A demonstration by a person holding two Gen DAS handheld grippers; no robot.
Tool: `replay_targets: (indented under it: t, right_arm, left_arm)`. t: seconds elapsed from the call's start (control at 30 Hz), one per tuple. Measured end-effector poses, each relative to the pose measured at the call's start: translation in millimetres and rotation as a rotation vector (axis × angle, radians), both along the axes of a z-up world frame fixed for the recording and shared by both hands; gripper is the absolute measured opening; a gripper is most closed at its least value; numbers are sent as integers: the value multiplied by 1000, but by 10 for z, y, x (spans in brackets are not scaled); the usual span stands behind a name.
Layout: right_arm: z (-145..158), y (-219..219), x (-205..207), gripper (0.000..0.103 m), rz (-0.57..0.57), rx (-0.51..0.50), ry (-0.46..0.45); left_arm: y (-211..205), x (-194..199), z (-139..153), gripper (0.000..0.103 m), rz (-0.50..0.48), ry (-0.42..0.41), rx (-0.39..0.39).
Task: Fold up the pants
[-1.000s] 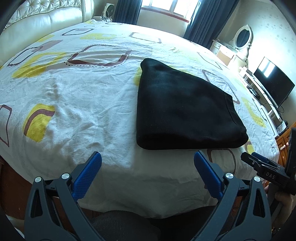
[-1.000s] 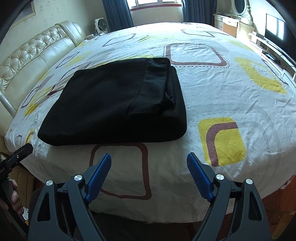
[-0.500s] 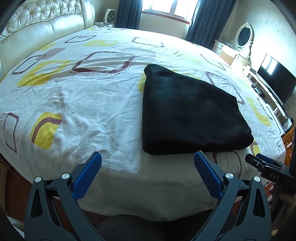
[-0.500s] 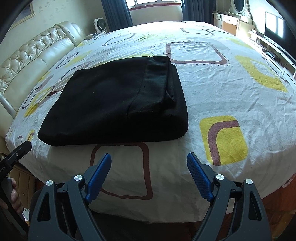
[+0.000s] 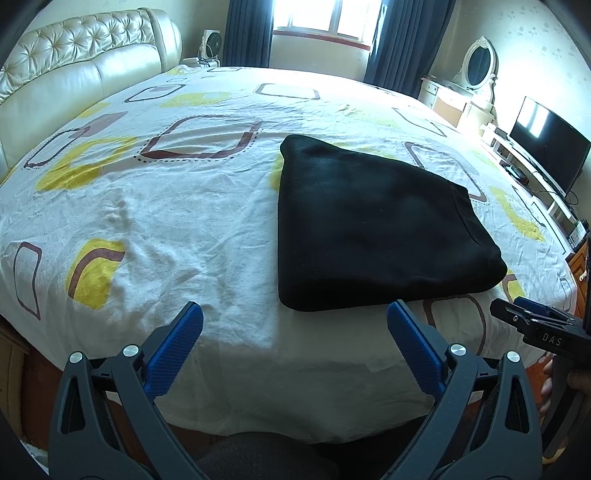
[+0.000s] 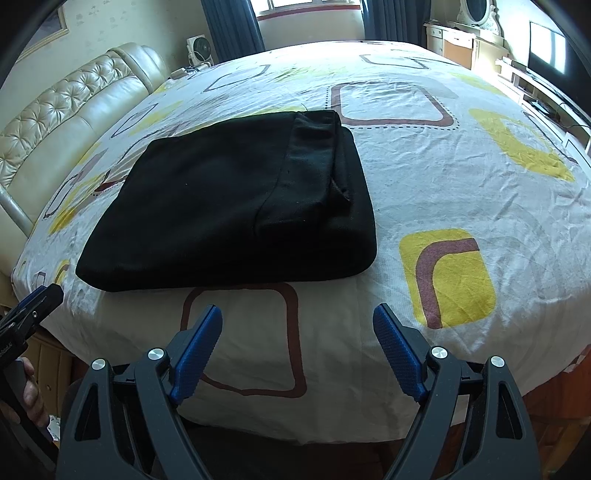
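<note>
While both hand-held grippers, left (image 5: pixel 294 334) & right (image 6: pixel 297 338), are hovering spread w/ nothing between, black pants (image 6: pixel 229 206) are lying folded at 12 o'clock on bed (image 6: pixel 443 177), prob. soft, floppy, best pinched at near thick fold edge.

Daylight entered through the window (image 5: pixel 325 18) at the far wall, which was blown out to near white in the left wrist view. Glare spread from the window across the far part of the bedsheet (image 5: pixel 207 206), washing out its pattern there, and dimmed toward the near edge. The black pants (image 6: pixel 229 206) appeared almost without detail, their folds barely distinguishable. The television (image 5: pixel 546 144) to the right of the window reflected a bright patch. Both views were sharp at centre, with strong fisheye bending and dark vignetted corners. Beneath the bed's near edge the scene fell into deep shadow.
</note>
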State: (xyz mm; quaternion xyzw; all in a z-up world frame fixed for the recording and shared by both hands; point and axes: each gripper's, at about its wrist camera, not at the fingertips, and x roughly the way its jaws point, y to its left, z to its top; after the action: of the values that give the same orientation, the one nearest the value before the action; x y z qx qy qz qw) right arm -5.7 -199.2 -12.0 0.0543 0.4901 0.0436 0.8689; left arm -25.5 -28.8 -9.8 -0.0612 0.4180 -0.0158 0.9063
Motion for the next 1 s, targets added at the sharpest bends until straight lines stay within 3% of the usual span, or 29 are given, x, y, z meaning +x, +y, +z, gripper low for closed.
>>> replay_targets:
  t: [1.0]
  right_arm:
    - [-49, 31, -10, 83, 1, 10, 24]
  left_arm:
    - [25, 3, 27, 100, 9, -7, -2]
